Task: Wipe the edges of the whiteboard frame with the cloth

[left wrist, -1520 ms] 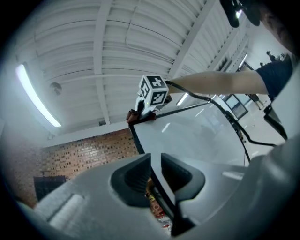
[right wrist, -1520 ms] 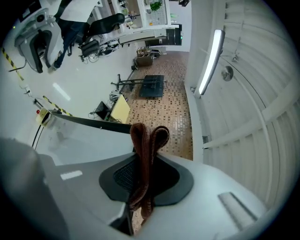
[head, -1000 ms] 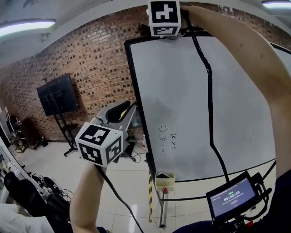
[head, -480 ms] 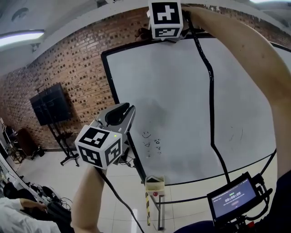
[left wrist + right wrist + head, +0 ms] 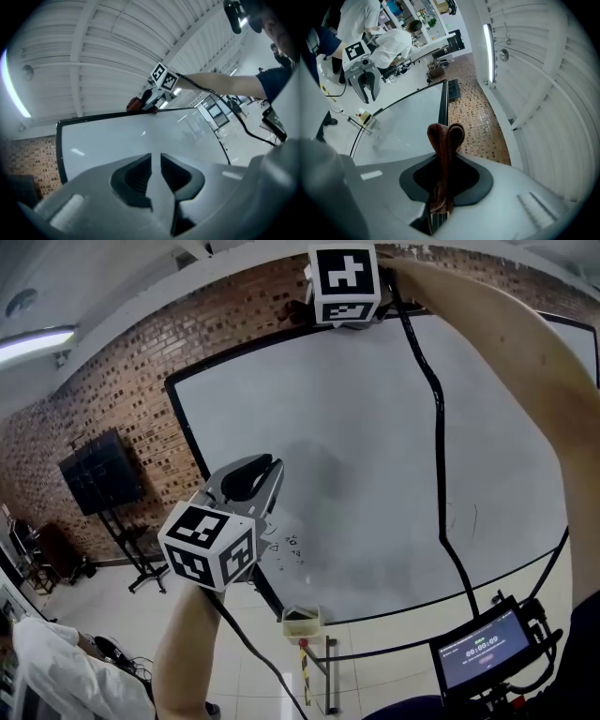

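The whiteboard has a black frame (image 5: 185,435) and a white face. My right gripper (image 5: 317,304) is up at the frame's top edge, shut on a folded reddish-brown cloth (image 5: 445,137). The cloth (image 5: 135,104) rests against the top rail, and beyond it the rail (image 5: 443,101) runs on to the corner. My left gripper (image 5: 251,482) hangs in front of the board's lower left part, away from the frame. Its jaws are closing, with a narrow gap and nothing between them. The right gripper view shows the left gripper (image 5: 369,92) low beside the board.
A brick wall stands behind the board, with a dark screen on a stand (image 5: 98,472) at the left. A small box (image 5: 301,620) sits at the board's bottom edge. A handheld display (image 5: 479,646) is at lower right. People in white (image 5: 391,44) work at benches.
The right gripper and cloth have slid right along the top rail, away from the board's left corner. The left gripper has risen slightly in front of the board.
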### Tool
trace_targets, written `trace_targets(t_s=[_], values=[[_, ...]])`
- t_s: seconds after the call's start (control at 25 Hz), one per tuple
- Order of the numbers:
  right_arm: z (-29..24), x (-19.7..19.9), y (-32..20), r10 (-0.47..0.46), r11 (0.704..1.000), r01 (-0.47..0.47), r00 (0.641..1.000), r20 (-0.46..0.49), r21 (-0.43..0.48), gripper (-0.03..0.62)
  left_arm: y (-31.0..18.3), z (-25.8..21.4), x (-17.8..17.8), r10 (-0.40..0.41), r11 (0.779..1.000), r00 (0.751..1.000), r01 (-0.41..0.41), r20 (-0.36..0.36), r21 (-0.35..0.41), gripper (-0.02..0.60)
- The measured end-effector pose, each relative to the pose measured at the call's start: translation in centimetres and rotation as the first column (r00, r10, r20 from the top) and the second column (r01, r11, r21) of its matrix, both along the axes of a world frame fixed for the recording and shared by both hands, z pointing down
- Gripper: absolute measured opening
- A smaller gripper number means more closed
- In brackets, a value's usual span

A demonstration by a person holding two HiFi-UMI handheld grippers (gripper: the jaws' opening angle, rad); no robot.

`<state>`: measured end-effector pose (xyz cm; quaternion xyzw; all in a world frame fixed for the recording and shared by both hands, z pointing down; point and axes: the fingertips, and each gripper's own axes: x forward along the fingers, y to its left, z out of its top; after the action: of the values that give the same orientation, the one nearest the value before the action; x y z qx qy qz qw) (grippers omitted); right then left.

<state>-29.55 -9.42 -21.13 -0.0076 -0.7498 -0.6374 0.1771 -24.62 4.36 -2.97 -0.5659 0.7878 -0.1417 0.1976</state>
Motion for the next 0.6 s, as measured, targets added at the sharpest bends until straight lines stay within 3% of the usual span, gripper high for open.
trace_targets(t_s=[0.28, 0.4, 0.6], values=[[1.0, 1.0, -2.2, 0.024, 1.0, -0.024, 1.0, 0.02, -0.001, 0.057, -2.4, 1.3, 0.6, 0.031, 0.999, 1.0, -0.031, 0.003, -0.036, 0.061], [2.1, 4.6, -6.2, 0.035, 0.999, -0.035, 0.999, 0.028, 0.008, 0.057, -6.4, 2.5, 3.9, 0.037, 0.998, 0.999, -0.036, 0.016, -0.047, 0.061], [-1.8, 9.1, -9.6, 0.054, 0.998, -0.054, 0.998, 0.022, 0.011, 0.057, -9.6, -1.5, 8.8, 0.057, 0.997, 0.998, -0.057, 0.012, -0.049, 0.061]])
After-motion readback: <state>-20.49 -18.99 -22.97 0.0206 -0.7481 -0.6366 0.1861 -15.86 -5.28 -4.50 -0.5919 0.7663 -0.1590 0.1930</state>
